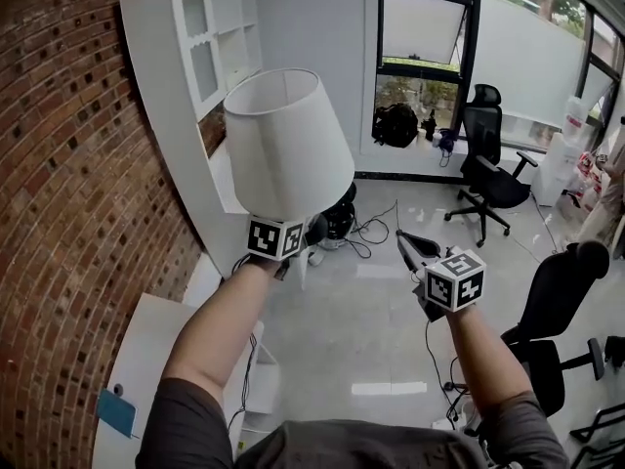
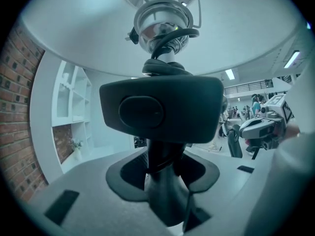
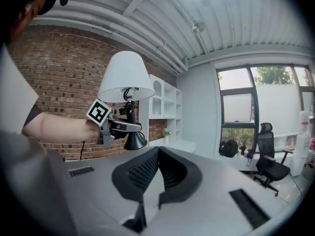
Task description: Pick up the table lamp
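The table lamp is off any surface, held up in the air. Its white shade [image 1: 288,145] stands above my left gripper [image 1: 298,245], which is shut on the lamp's black stem [image 2: 165,181] just under the shade. In the left gripper view the chrome socket [image 2: 162,21] and the inside of the shade [image 2: 246,38] fill the top. The right gripper view shows the lamp [image 3: 125,75] upright, its black cone-shaped foot [image 3: 135,140] hanging below the left gripper [image 3: 120,127]. My right gripper [image 1: 405,242] hovers to the right of the lamp, apart from it, its jaws shut [image 3: 156,154] with nothing between them.
A tall white shelf unit [image 1: 195,27] leans along the brick wall [image 1: 68,184] at left, with a white desk [image 1: 146,360] below it. Cables [image 1: 376,228] lie on the glossy floor. Black office chairs [image 1: 488,164] [image 1: 562,301] stand at right, by the window [image 1: 420,27].
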Demonstrator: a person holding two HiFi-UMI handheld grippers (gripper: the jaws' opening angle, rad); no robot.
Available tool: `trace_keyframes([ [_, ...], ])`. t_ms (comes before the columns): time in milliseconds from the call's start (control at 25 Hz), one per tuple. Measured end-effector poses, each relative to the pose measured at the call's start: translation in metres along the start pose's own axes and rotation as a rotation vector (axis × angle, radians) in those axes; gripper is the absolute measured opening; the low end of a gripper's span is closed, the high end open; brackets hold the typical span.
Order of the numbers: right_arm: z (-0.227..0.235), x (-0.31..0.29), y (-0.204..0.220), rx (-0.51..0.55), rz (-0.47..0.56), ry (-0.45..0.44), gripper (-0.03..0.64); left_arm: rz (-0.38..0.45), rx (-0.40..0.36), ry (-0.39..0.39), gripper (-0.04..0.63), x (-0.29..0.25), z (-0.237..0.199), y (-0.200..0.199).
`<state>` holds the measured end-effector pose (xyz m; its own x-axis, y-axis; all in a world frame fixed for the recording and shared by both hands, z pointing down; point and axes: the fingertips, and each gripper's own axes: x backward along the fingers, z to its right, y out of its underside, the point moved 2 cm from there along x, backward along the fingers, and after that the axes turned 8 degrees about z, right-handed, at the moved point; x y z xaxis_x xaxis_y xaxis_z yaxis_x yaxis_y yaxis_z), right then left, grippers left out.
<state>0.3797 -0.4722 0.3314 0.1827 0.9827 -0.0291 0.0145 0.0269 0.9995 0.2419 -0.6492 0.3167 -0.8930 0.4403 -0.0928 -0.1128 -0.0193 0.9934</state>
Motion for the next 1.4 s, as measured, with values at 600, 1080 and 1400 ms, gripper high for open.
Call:
trace_keyframes([
  [600, 0.045, 0.061, -0.059, 0.029, -0.031, 0.141, -0.006, -0.044, -0.013, 0.188, 0.161, -0.015, 0.1, -0.036],
  [1080, 0.051, 0.075, -0.076, 0.051, -0.026, 0.181, -0.006, -0.06, -0.017, 0.243, 0.162, -0.012, 0.124, -0.055],
  [1400, 0.047, 0.065, -0.08, 0.064, -0.029, 0.165, -0.006, -0.067, -0.014, 0.237, 0.163, -0.005, 0.119, -0.057],
])
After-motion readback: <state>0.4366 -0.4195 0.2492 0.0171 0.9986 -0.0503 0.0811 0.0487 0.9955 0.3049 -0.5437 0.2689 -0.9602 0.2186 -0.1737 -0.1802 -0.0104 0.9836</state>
